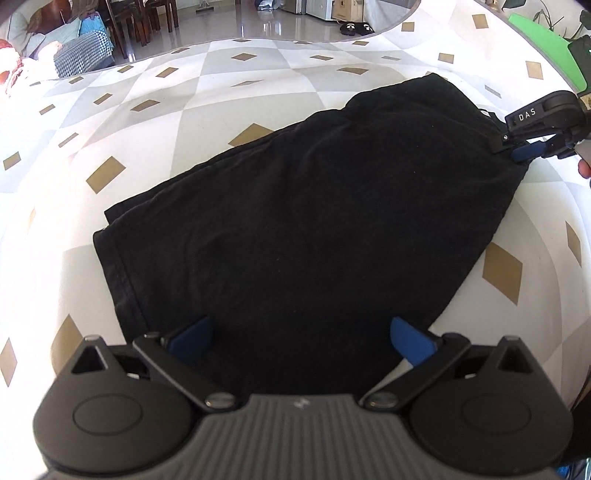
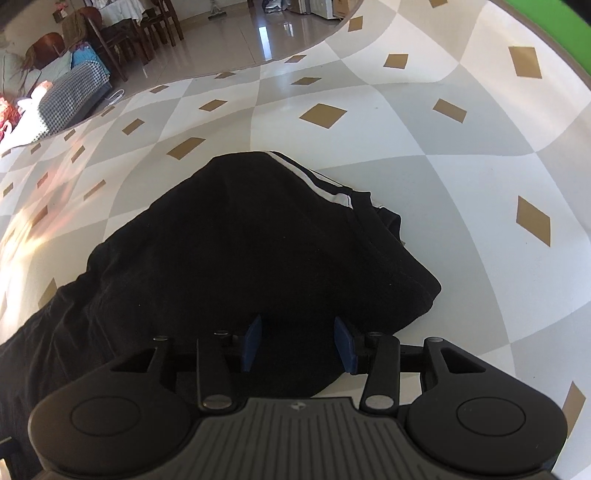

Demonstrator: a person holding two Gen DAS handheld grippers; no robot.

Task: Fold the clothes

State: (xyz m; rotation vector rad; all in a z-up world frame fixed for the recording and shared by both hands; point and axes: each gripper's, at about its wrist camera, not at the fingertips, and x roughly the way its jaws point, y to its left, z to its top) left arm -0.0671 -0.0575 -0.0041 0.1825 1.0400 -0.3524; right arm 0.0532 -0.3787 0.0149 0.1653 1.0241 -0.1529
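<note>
Black cotton garment (image 1: 303, 206) lying folded on the diamond-patterned desk cover (image 1: 221, 74).
We see our left gripper (image 1: 301, 334) spread wide over the garment's near edge, gripping nothing; our right gripper (image 2: 298, 343) stands partly parted at the garment's white-striped end, pads clear of the cloth.

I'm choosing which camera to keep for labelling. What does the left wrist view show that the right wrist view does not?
Only the left wrist view shows the other tool, the right gripper, at the garment's far corner, plus slippers on the floor. Only the right wrist view shows the white stripes along the garment's edge. Both show the black garment on the diamond-patterned cover, between open jaws.
</note>
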